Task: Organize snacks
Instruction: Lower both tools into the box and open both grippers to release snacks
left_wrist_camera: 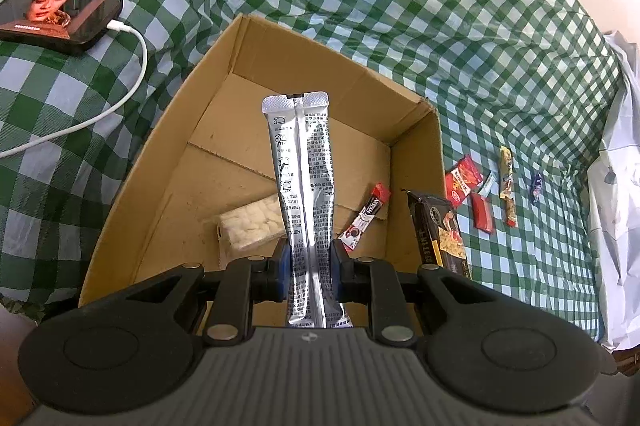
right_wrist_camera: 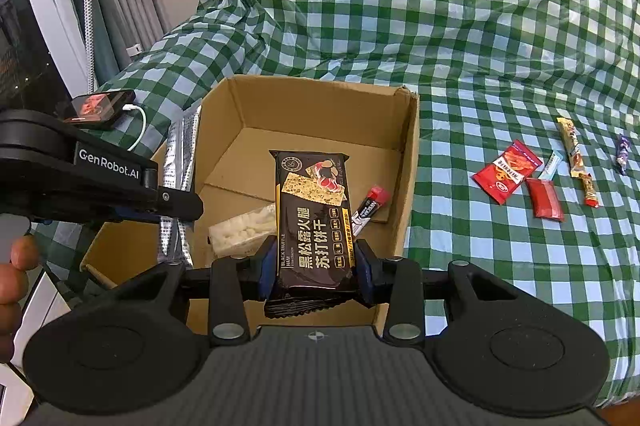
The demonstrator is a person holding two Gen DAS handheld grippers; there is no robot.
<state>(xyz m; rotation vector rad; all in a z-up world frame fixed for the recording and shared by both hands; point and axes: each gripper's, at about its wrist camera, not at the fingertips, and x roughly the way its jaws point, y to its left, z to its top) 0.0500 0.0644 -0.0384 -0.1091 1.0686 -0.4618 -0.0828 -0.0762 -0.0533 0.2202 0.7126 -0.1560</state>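
An open cardboard box (left_wrist_camera: 416, 162) (right_wrist_camera: 408, 162) sits on the green checked cloth. Inside lie a pale rice-cracker bar (left_wrist_camera: 250, 224) (right_wrist_camera: 240, 232) and a red-tipped coffee stick (left_wrist_camera: 366, 214) (right_wrist_camera: 370, 206). My left gripper (left_wrist_camera: 308, 266) is shut on a long silver stick pack (left_wrist_camera: 302, 178), held upright over the box; from the right wrist view the pack (right_wrist_camera: 182, 154) and the gripper (right_wrist_camera: 172, 204) hang at the box's left wall. My right gripper (right_wrist_camera: 314, 266) is shut on a black cracker packet (right_wrist_camera: 314, 218), over the box's near edge; the packet (left_wrist_camera: 438, 230) shows at the box's right wall.
Several loose snacks lie on the cloth right of the box: a red packet (right_wrist_camera: 506, 172), a small red sachet (right_wrist_camera: 546, 202), a yellow bar (right_wrist_camera: 572, 150), a purple candy (right_wrist_camera: 622, 152). A phone (left_wrist_camera: 60, 16) on a white cable (left_wrist_camera: 132, 82) lies left. A hand (right_wrist_camera: 12, 278) shows at left.
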